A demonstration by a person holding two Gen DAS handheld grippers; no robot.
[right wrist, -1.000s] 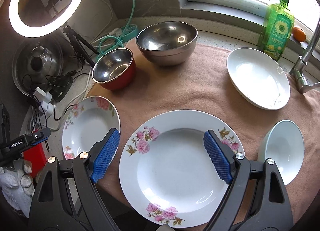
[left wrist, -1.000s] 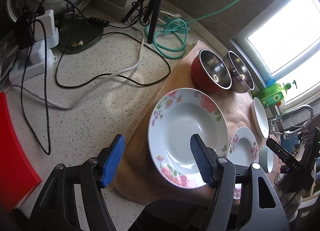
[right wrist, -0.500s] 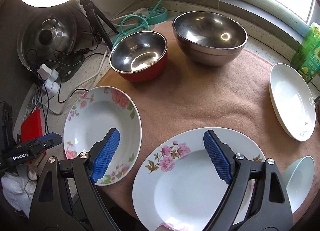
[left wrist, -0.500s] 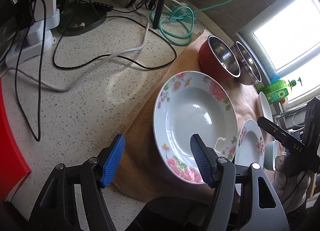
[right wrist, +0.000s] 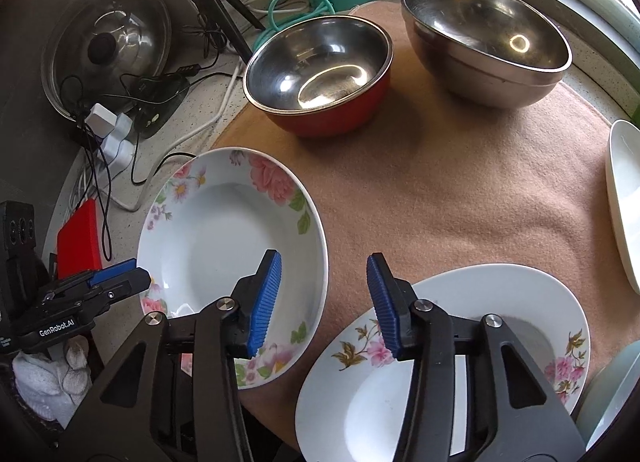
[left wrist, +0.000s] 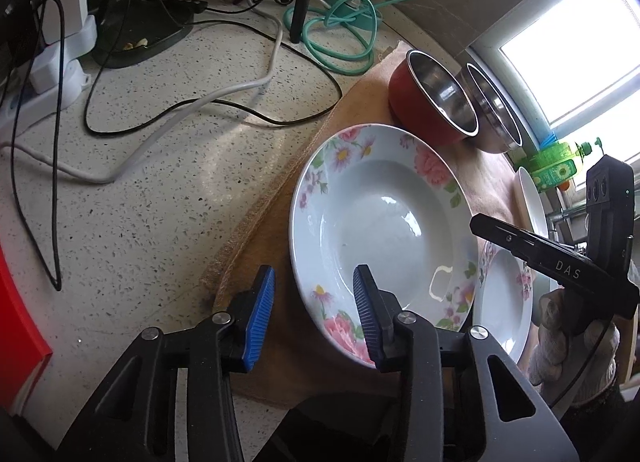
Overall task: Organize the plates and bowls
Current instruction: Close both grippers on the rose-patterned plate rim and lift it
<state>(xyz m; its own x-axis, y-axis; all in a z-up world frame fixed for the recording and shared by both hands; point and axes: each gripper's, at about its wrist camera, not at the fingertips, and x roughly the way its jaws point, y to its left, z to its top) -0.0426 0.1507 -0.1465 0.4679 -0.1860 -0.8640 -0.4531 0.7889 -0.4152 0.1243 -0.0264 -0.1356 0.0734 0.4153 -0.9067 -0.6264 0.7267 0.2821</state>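
Your left gripper (left wrist: pixel 312 302) straddles the near rim of the flowered plate (left wrist: pixel 380 230): one blue pad sits over the plate's inner slope, the other hangs outside the rim above the tan cloth (left wrist: pixel 276 222). Its jaws are closing, fairly narrow, with the rim between them but not yet pinched (a gap shows on both sides).

Your right gripper (right wrist: pixel 324 298) reaches the same flowered plate (right wrist: pixel 224 238) from the opposite edge. Its left pad lies over the plate's bowl, its right pad above the cloth (right wrist: pixel 460 190) just at the edge of the second, larger flowered plate (right wrist: pixel 500 326). These jaws are closing too, and the pads touch nothing that you can see.

Farther back on the cloth stand a red bowl (right wrist: pixel 320 74) and a steel bowl (right wrist: pixel 484 42), side by side, with a plain white plate (right wrist: pixel 624 198) at the right.
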